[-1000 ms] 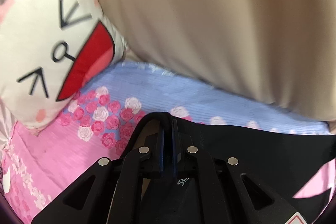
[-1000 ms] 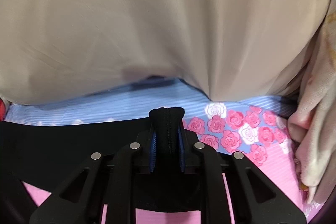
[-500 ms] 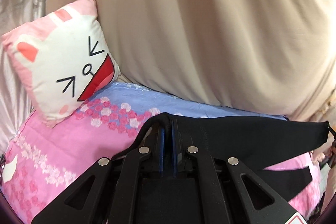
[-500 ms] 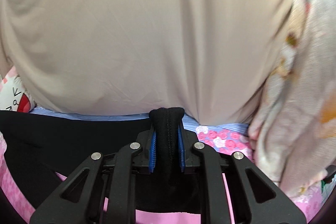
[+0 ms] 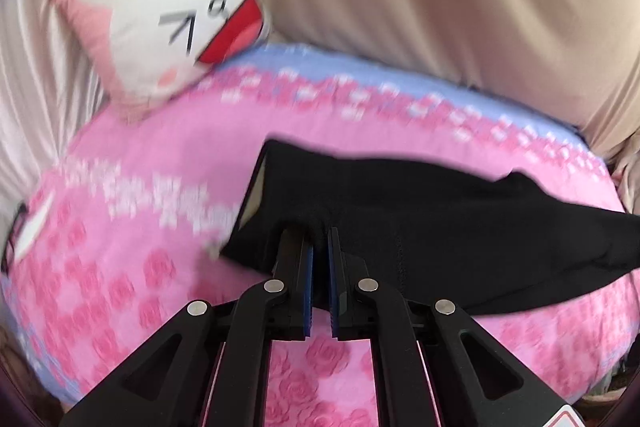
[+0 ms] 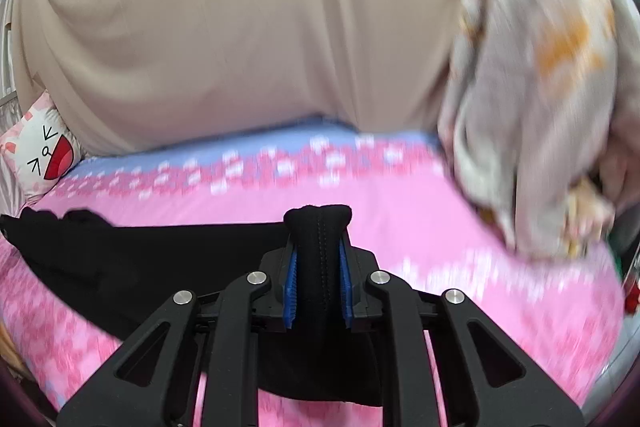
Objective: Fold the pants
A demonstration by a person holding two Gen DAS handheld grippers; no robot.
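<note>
From the left wrist, the left gripper (image 5: 320, 259) has its jaws clamped on one end of the black pants (image 5: 460, 227), stretched above the bed (image 5: 140, 227). No fold looks finished yet. From the right wrist, the right gripper (image 6: 318, 267) pinches a bunched edge; a pillow (image 6: 44, 151) and curtain (image 6: 240, 27) bound the far side.

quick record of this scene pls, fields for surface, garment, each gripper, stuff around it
surface: pink rose-print bedspread with a blue band at the far edge
garment: black pants, stretched between both grippers
left gripper: shut on a pants edge
right gripper: shut on a bunched pants fold
far side: beige cloth
left corner: cat-face pillow
right side: pale printed fabric
</note>
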